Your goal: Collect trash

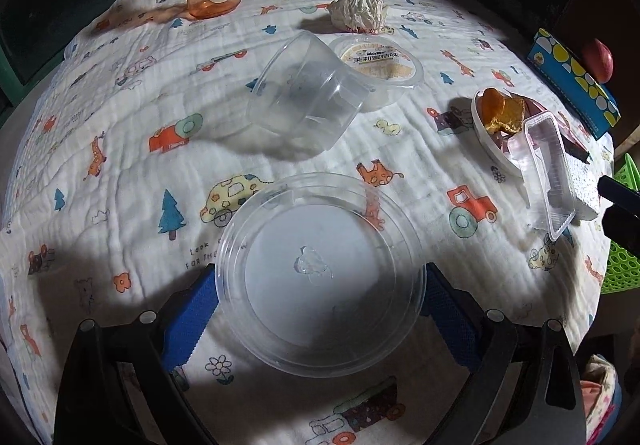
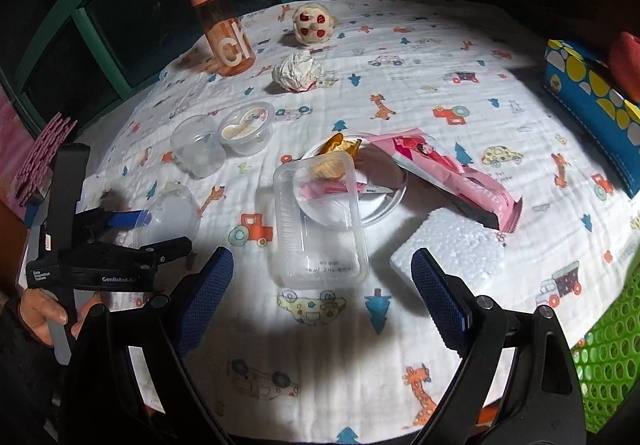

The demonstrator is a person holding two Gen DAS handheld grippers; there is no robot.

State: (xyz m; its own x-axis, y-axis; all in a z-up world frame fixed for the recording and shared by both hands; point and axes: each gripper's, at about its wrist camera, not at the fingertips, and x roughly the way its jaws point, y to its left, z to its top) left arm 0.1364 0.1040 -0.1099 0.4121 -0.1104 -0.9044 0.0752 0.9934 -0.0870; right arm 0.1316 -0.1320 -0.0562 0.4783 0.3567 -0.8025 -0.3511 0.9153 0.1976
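Two grippers work over the patterned cloth (image 2: 400, 57), and we take the white plate (image 2: 384, 201) of scraps as our landmark. The round clear lid (image 1: 320, 273) lies flat on the cloth, well to the left of the plate as the right wrist view shows it, and sits between the blue pads of the left gripper (image 1: 320, 309), one pad at each side of its rim; whether they press it yet we cannot tell. We judge the lid very light, thin and springy (slick too, and prone to buckle or pop out), so the rim edges, taken gently across the widest part, look the best hold. The left gripper tilts steeply down at the lid, a hand (image 2: 40, 313) wrapped on its handle. The right gripper (image 2: 322, 277) stands wide with nothing between its fingers, angled down toward the clear rectangular tray (image 2: 320, 237) that leans on the plate's near edge; the white foam block (image 2: 452, 245) lies just to the plate's near right. A green basket (image 2: 612, 357) sits off the cloth, far right of the plate.
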